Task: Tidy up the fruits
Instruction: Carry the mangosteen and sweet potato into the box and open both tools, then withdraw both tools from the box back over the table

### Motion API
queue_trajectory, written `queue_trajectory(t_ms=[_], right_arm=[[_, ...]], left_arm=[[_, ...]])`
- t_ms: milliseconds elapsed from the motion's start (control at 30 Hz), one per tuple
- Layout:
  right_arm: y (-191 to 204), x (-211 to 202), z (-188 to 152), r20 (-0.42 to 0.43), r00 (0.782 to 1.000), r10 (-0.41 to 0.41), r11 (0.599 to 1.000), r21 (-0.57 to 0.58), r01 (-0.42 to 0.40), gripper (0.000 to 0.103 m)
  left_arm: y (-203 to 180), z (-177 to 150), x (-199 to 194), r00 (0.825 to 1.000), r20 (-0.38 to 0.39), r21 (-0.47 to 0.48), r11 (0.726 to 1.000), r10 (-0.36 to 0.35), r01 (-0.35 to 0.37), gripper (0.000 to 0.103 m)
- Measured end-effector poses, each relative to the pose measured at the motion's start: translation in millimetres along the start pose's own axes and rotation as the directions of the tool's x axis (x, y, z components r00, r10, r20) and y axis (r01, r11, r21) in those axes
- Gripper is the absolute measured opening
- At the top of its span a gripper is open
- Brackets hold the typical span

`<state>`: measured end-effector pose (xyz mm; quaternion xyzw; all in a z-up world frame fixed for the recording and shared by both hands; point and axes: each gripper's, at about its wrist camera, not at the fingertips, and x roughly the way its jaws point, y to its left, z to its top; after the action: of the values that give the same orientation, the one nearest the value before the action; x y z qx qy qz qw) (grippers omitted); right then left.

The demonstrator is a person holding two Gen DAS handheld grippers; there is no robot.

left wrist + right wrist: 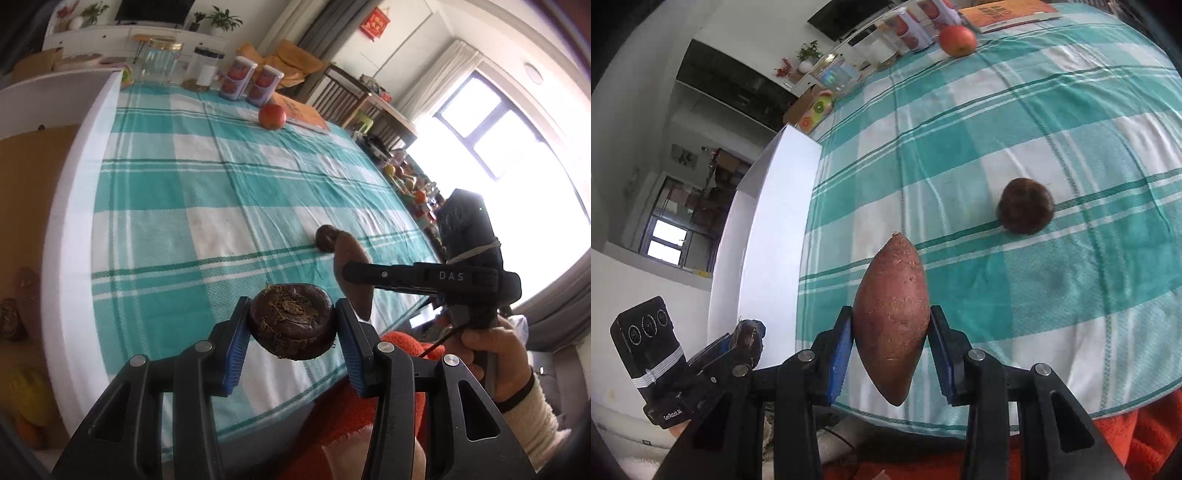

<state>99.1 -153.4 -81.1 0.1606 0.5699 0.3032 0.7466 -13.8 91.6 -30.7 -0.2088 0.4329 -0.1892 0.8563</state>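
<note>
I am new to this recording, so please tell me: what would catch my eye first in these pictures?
First, the reddish sweet potato clamped lengthwise in the right hand-held gripper, above the near edge of the teal checked tablecloth. Next, the flat dark brown fruit pinched in the left hand-held gripper. A round brown fruit lies alone mid-cloth, a red apple far behind.

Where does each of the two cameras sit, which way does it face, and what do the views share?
Left wrist: sits on the left gripper, looking along its fingers over the checked tablecloth; a dark flat fruit is clamped; the person's right hand shows.
Right wrist: sits on the right gripper, looking down the table; a sweet potato is clamped; the left gripper shows at lower left.
Shared: tablecloth, red apple, round brown fruit, each other's gripper.
</note>
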Motion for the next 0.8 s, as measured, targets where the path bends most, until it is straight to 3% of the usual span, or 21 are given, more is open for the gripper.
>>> queue_trajectory(t_ms=[67,133,233,367,467,633,800], right_arm=[[51,22,-4,-0.047,0.997,0.059,0.994,-0.087,-0.063,0.04],[99,40,-9,-0.083,0.991,0.108,0.979,-0.166,-0.121,0.04],[170,68,-17,-0.134,0.977,0.163,0.939,-0.282,-0.195,0.04],[242,118,-30,-0.218,0.964,0.15,0.884,-0.407,-0.229,0.04],[272,162,-41,-0.271,0.958,0.097,0.859,-0.462,-0.218,0.04],[294,210,-62,-0.306,0.952,0.017,0.831,-0.526,-0.183,0.041],[282,191,-55,-0.251,0.964,0.089,0.842,-0.498,-0.207,0.054]], left_arm=[[20,4,-38,0.996,0.07,-0.027,0.998,0.056,-0.055,0.047],[46,7,-73,0.977,0.137,-0.064,0.985,0.165,-0.157,0.047],[98,5,-111,0.917,0.183,-0.156,0.932,0.353,-0.328,0.047],[163,-14,-133,0.83,0.13,-0.29,0.821,0.542,-0.491,0.047],[190,-29,-136,0.793,0.083,-0.33,0.768,0.603,-0.549,0.047],[203,-41,-126,0.766,0.036,-0.337,0.729,0.642,-0.596,0.048],[190,-34,-126,0.739,0.077,-0.328,0.717,0.669,-0.615,0.069]])
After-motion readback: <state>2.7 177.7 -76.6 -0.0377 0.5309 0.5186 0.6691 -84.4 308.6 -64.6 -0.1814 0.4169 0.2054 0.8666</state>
